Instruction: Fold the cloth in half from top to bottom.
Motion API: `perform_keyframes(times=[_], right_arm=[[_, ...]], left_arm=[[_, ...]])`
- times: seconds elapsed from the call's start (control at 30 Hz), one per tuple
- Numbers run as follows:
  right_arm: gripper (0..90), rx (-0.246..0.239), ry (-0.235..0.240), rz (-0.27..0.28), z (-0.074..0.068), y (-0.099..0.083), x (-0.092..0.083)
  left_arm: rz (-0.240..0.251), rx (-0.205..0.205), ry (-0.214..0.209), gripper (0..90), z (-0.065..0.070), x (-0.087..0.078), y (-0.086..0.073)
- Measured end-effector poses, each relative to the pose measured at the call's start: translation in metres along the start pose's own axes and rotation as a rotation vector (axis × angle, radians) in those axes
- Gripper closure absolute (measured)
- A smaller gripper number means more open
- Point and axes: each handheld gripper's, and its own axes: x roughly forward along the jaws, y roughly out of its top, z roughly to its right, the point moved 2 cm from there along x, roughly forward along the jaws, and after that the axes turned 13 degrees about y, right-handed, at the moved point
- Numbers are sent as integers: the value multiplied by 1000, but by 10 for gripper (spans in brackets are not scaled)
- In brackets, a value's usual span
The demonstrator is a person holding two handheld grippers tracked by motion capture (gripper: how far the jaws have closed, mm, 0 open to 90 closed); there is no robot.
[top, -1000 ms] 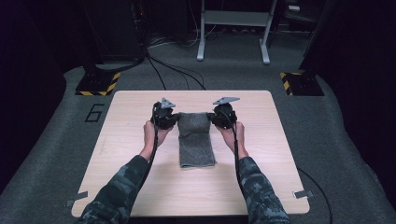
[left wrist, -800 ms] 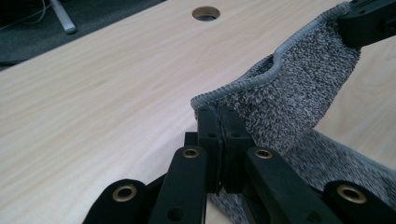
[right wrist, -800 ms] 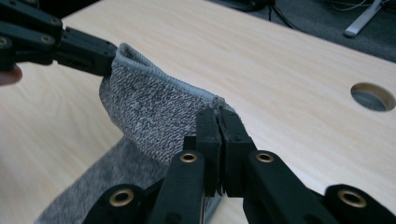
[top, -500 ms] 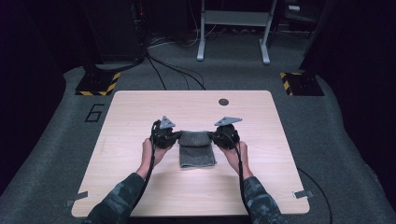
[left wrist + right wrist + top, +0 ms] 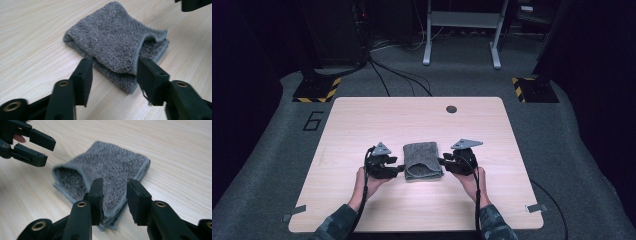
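Folded grey towel [image 5: 422, 161] lying on the wooden table [image 5: 362, 120], in its near half. Left gripper [image 5: 398, 170] just beside the towel's left edge, right gripper [image 5: 443, 161] just beside its right edge. Both sets of jaws have just been opening; they stand spread, with the towel's near corners between them, pads not pressing.

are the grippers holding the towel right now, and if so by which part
Nothing is held. The left gripper and right gripper have just been opening; their jaws stand apart around the near corners of the folded grey towel, which lies on the table.
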Motion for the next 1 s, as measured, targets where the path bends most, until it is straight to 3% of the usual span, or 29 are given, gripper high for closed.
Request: perform_keyframes(times=[0.1, 0.17, 0.3, 0.33, 0.37, 0.43, 0.53, 0.73, 0.8, 1.0], right_arm=[[530, -5, -18, 0, 2, 8, -1], [413, 12, -44, -19, 5, 14, 9], [288, 41, -86, -81, 11, 15, 34], [285, 38, -89, -93, 12, 14, 39], [266, 32, -104, -113, 14, 11, 46], [254, 45, -119, -139, 14, 6, 55], [246, 39, -131, -169, 16, -5, 59], [234, 52, -147, -206, 16, -24, 57], [233, 30, -169, -212, 16, -27, 56], [218, 85, -164, -183, 17, -38, 53]], left_arm=[[22, -30, 43, 378, -8, -3, 9], [24, -52, 78, 338, -10, 6, 18], [-16, -19, 112, 301, -1, 28, 28], [-40, 17, 130, 295, 4, 36, 27], [-54, 14, 118, 283, 8, 41, 25], [-93, 64, 117, 266, 16, 47, 17], [-129, 91, 125, 248, 19, 51, 2], [-156, 103, 134, 230, 15, 50, -12], [-150, 106, 137, 229, 15, 50, -15], [-142, 100, 125, 223, 14, 51, -19]])
